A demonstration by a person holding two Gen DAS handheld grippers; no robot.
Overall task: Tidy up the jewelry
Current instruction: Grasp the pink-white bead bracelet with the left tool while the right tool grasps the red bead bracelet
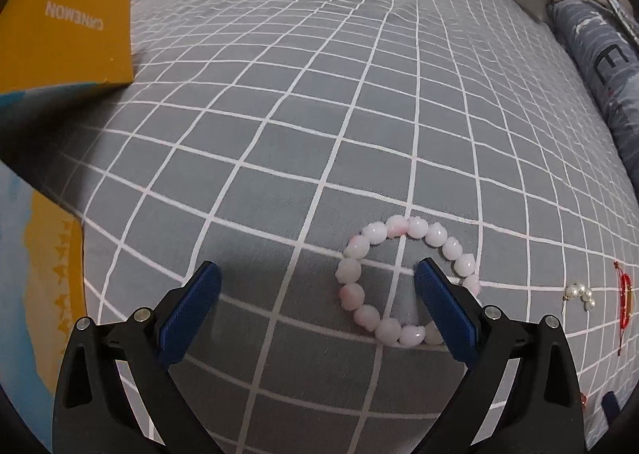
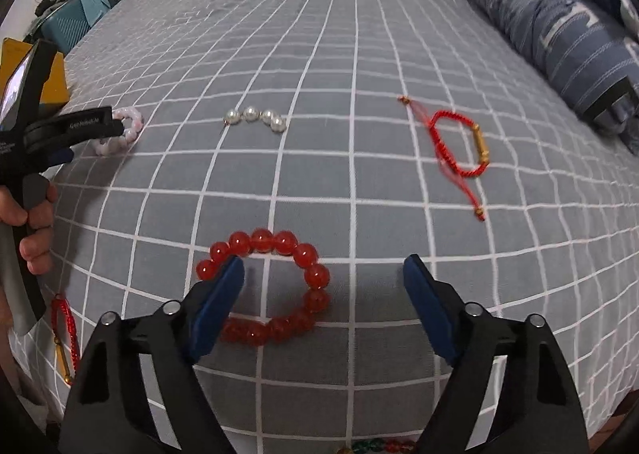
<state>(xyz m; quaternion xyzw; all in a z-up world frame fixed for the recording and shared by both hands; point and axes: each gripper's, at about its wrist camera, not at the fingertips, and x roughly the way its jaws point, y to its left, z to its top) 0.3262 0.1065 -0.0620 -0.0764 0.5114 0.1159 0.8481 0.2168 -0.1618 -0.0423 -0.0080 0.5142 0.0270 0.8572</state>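
A pale pink bead bracelet (image 1: 351,270) lies on the grey checked bedsheet (image 1: 319,94). My left gripper (image 1: 316,273) is open just above it, its right finger over the inside of the ring and the ring's left arc between the jaws. A red bead bracelet (image 2: 283,242) lies under my right gripper (image 2: 324,265), which is open; its left finger covers the ring's left side and the ring's right arc sits between the jaws. Neither pair of pads presses on any beads.
A short pearl piece (image 2: 255,116) and a red cord bracelet with a gold tube (image 2: 459,146) lie farther up the bed. A second red cord bracelet (image 2: 64,326) lies near a hand (image 2: 36,222). A yellow box (image 1: 68,30) stands left, a blue pillow (image 2: 539,22) right.
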